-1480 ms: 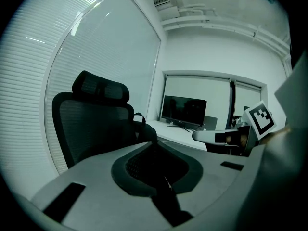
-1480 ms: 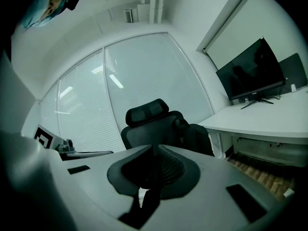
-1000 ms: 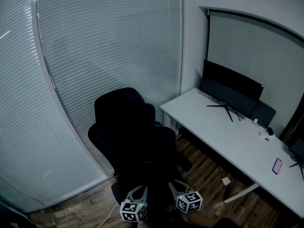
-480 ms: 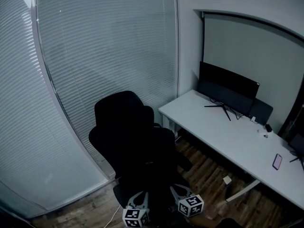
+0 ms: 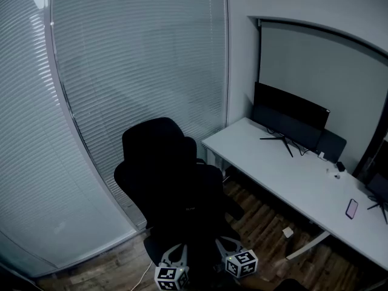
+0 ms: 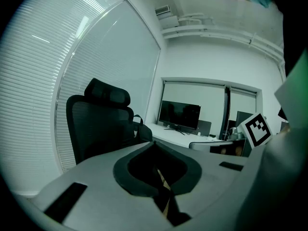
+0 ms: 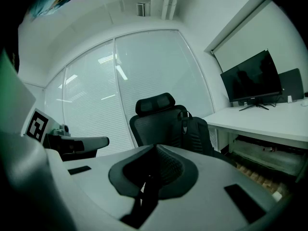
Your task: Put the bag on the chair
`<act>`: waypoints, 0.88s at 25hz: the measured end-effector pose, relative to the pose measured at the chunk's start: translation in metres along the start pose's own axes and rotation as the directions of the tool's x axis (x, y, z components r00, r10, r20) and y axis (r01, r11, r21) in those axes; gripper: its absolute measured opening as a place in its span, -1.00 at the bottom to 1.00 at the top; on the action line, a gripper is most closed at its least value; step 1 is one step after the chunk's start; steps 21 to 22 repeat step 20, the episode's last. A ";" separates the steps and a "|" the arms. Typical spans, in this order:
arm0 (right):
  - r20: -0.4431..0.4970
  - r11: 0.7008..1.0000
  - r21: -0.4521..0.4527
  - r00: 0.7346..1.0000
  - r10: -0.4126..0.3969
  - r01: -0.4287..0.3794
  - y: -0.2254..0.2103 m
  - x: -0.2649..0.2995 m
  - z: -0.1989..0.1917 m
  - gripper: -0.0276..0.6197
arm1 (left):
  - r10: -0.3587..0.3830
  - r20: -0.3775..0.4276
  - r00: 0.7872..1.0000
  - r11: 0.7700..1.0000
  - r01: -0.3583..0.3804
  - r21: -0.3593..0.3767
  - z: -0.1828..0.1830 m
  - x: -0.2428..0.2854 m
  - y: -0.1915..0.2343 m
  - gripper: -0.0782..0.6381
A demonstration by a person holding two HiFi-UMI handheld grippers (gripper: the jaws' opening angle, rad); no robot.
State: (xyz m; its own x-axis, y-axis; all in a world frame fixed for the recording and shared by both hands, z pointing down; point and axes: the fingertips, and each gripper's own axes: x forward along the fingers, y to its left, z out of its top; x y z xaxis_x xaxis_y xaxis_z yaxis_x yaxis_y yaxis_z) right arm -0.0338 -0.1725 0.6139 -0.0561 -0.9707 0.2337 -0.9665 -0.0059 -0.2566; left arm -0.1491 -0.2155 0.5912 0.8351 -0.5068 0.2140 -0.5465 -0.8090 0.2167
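Black chair (image 5: 154,156), one bag (image 7: 196,134), two closed grippers (image 5: 174,264) (image 5: 231,253)

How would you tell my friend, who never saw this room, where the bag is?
Look at the big window wall with blinds; a black office chair stands in front of it, beside the long white desk. The bag stands upright on that chair, against its mesh back. It is dark like the chair but padded, with a small carry loop on top.
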 end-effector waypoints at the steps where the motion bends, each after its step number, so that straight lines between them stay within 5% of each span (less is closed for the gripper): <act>1: -0.001 1.000 0.001 1.000 0.001 -0.001 0.001 0.001 0.000 -0.77 | -0.002 0.006 1.000 1.000 0.002 0.002 -0.004 0.001 0.003 -0.73; 22: -0.004 1.000 0.000 1.000 0.008 -0.008 0.002 0.010 0.006 -0.77 | -0.022 -0.005 1.000 1.000 0.022 -0.020 0.000 0.008 0.002 -0.73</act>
